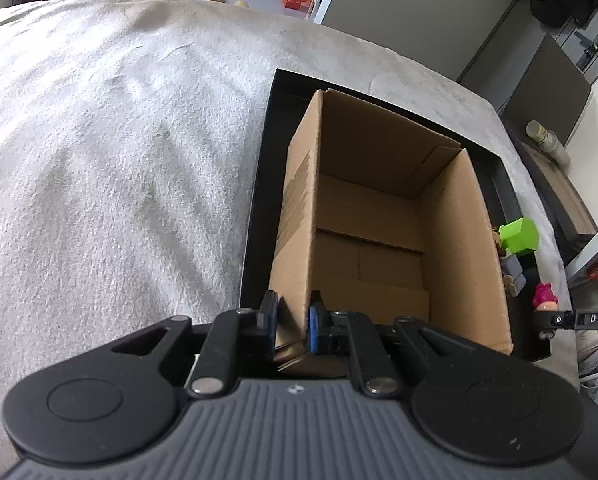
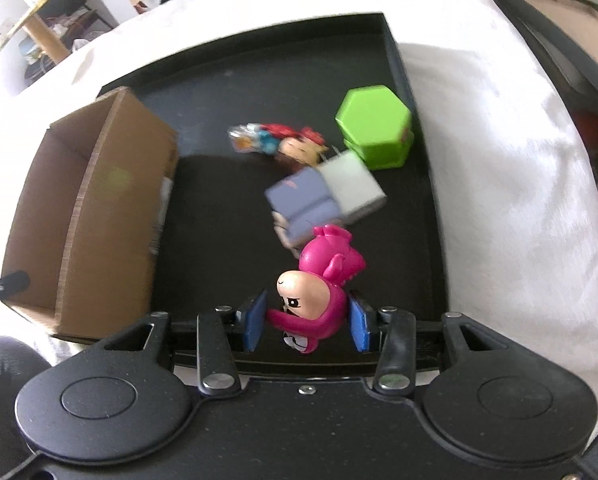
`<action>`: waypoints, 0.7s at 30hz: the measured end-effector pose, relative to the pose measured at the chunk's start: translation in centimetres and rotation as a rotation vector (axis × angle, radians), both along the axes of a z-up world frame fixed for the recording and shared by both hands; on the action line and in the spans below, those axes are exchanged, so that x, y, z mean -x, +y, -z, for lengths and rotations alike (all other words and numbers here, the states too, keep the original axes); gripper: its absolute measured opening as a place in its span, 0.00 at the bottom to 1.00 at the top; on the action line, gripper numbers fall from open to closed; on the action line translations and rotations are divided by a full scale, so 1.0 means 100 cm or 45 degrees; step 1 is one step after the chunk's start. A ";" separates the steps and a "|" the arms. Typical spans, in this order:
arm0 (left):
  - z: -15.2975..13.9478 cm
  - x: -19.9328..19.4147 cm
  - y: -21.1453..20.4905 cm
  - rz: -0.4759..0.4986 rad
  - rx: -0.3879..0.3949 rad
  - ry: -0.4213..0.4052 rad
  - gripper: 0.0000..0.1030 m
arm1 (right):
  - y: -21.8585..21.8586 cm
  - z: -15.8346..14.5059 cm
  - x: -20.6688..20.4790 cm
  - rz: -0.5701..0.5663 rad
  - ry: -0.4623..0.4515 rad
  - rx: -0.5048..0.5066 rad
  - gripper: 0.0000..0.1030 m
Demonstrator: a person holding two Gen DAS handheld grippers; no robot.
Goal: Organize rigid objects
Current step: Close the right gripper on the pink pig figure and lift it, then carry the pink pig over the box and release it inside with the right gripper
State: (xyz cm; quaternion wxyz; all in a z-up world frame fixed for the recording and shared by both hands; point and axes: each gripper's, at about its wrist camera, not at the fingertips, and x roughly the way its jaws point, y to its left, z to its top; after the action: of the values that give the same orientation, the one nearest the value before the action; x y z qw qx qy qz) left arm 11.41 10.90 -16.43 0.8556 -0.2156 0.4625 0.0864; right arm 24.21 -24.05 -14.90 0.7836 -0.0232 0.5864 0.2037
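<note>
An open cardboard box [image 1: 379, 216] stands on a black tray [image 1: 259, 200]. My left gripper [image 1: 293, 320] is shut on the box's near left wall. In the right wrist view the box [image 2: 87, 208] is at the left of the tray [image 2: 227, 264]. My right gripper [image 2: 307, 320] is shut on a pink figurine [image 2: 319, 284], held over the tray's near edge. Beyond it lie a grey-blue block figure [image 2: 323, 196], a small red-haired figurine [image 2: 287, 142] and a green hexagonal box [image 2: 375, 126]. The pink figurine [image 1: 545, 296] and green box [image 1: 521, 236] also show in the left wrist view.
The tray rests on a white fluffy cover [image 1: 119, 160] that spreads wide to the left. A dark side table [image 1: 559, 184] with a bottle stands past the cover's right edge. Room furniture and shoes are in the far background.
</note>
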 end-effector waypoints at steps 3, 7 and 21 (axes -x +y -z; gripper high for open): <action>-0.001 0.002 -0.001 0.011 0.003 -0.007 0.13 | 0.011 -0.012 0.001 -0.021 -0.035 -0.020 0.41; -0.001 0.004 0.000 0.009 0.023 -0.012 0.14 | 0.026 -0.029 0.006 -0.049 -0.063 -0.055 0.41; 0.001 0.001 -0.003 0.003 -0.011 0.032 0.14 | 0.077 -0.068 0.016 -0.151 -0.164 -0.117 0.41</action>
State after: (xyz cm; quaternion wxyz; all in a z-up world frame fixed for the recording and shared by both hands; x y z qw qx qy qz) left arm 11.28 10.62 -16.55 0.8508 -0.2104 0.4731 0.0900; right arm 22.57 -16.32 -8.06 0.8066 -0.0348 0.5224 0.2744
